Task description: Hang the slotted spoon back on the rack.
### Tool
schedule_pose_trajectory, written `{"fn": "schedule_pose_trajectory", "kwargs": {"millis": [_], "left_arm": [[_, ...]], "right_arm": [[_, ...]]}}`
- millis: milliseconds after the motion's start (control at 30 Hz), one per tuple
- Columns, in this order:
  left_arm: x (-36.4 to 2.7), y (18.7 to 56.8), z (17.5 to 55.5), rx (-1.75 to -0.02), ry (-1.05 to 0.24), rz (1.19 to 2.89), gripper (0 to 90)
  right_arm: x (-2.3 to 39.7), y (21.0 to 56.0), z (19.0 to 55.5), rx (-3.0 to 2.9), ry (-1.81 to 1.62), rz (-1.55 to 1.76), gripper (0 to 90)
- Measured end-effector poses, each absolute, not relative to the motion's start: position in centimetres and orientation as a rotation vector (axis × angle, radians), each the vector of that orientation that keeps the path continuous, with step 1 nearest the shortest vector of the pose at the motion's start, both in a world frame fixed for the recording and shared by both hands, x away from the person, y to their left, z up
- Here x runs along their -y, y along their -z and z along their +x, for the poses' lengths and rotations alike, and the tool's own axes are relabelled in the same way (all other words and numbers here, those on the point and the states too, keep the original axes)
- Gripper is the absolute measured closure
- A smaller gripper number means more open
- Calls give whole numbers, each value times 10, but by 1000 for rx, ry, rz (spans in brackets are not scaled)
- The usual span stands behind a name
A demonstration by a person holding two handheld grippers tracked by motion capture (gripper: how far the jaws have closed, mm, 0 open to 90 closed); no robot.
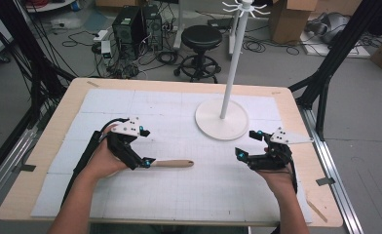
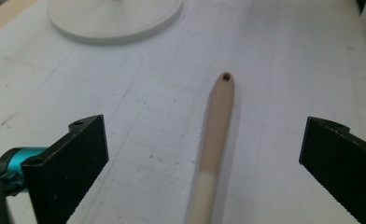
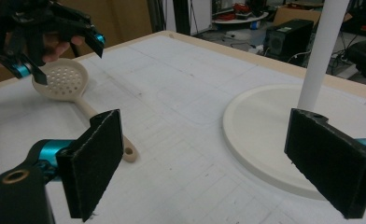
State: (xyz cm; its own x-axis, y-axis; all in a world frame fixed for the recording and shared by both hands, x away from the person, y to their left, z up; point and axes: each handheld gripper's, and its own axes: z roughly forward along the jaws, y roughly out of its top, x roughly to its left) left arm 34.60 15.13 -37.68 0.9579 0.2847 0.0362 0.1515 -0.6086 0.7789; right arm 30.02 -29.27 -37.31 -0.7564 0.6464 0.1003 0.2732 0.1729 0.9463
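Observation:
A beige slotted spoon [image 3: 62, 79] lies flat on the white mat, its handle [image 1: 172, 164] pointing right, with a small hole at the handle's end [image 2: 226, 77]. My left gripper [image 1: 146, 147] hovers over the bowl end, open. In the left gripper view the handle [image 2: 216, 135] runs up the gap between the wide jaws without touching either. My right gripper [image 1: 247, 145] rests at the right of the mat, open with nothing between its pads [image 3: 99, 158]. It faces the spoon and the left gripper [image 3: 62, 56].
A white stand with a round base [image 1: 221, 119] and a tall pole [image 1: 233, 63] stands at the back right of the mat. The wooden table edge [image 1: 43, 146] frames the mat. A stool [image 1: 201, 36], computers and cables are on the floor beyond.

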Motion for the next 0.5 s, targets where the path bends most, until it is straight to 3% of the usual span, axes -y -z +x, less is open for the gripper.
{"fn": "schedule_pose_trajectory", "kwargs": {"millis": [67, 167, 500], "left_arm": [[-150, 378, 347, -299, -189, 2254, 29], [-145, 385, 349, -280, -154, 2291, 138], [-133, 397, 355, -268, -143, 2419, 219]], "right_arm": [[293, 373, 300, -2130, -1607, 875, 112], [292, 373, 300, -2130, -1611, 875, 112], [295, 373, 300, -2131, -1613, 891, 112]]}}
